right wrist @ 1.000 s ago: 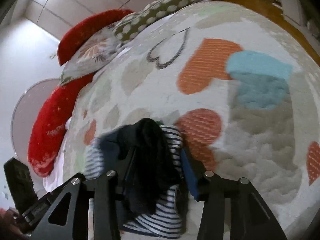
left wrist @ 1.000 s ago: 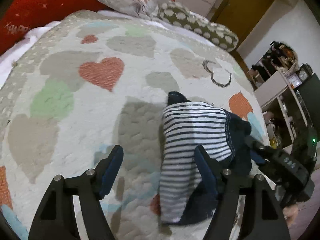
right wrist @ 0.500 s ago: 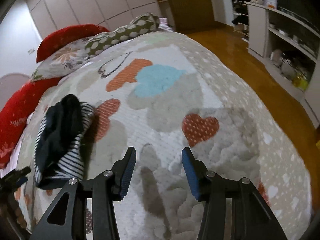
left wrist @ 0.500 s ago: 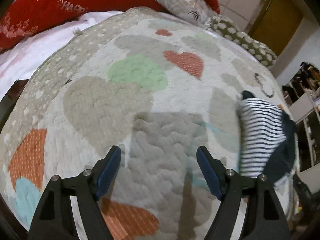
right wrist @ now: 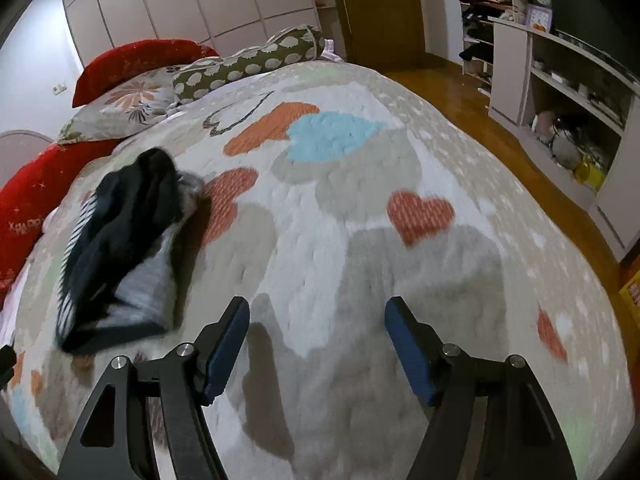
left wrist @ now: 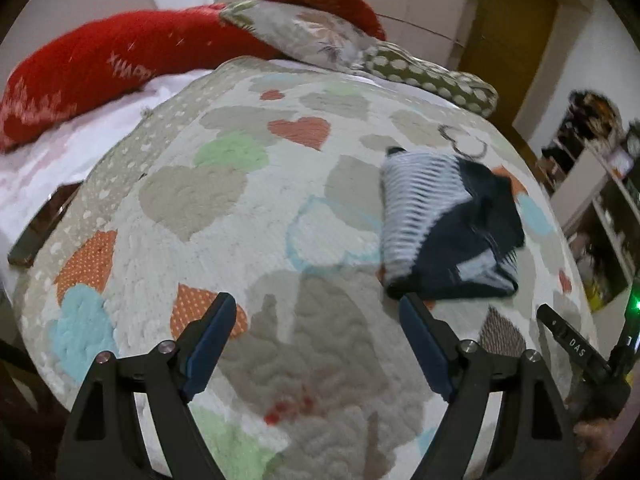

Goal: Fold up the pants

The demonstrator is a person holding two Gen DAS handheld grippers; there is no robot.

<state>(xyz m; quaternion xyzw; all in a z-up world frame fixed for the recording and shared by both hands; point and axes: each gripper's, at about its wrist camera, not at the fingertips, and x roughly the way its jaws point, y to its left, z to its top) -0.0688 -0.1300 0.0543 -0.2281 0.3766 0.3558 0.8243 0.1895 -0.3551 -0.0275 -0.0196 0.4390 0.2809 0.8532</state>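
Observation:
The pants (left wrist: 444,220), navy with a white-and-navy striped side, lie in a folded bundle on the heart-patterned quilt (left wrist: 224,208). In the right wrist view the pants (right wrist: 120,240) lie at the left on the quilt (right wrist: 360,208). My left gripper (left wrist: 316,320) is open and empty, hovering over the quilt with the bundle just beyond its right finger. My right gripper (right wrist: 318,326) is open and empty, to the right of the bundle and apart from it. Part of the other gripper's body (left wrist: 580,356) shows at the lower right of the left wrist view.
Red pillows (left wrist: 112,64), a floral pillow (left wrist: 316,36) and a dotted bolster (left wrist: 432,76) line the head of the bed. A dark flat object (left wrist: 40,228) lies at the bed's left edge. White shelving (right wrist: 560,92) and wooden floor (right wrist: 472,104) lie to the right.
My right gripper let go of the pants and both grippers pulled back from the bundle. The bundle now lies farther away, resting on the quilt.

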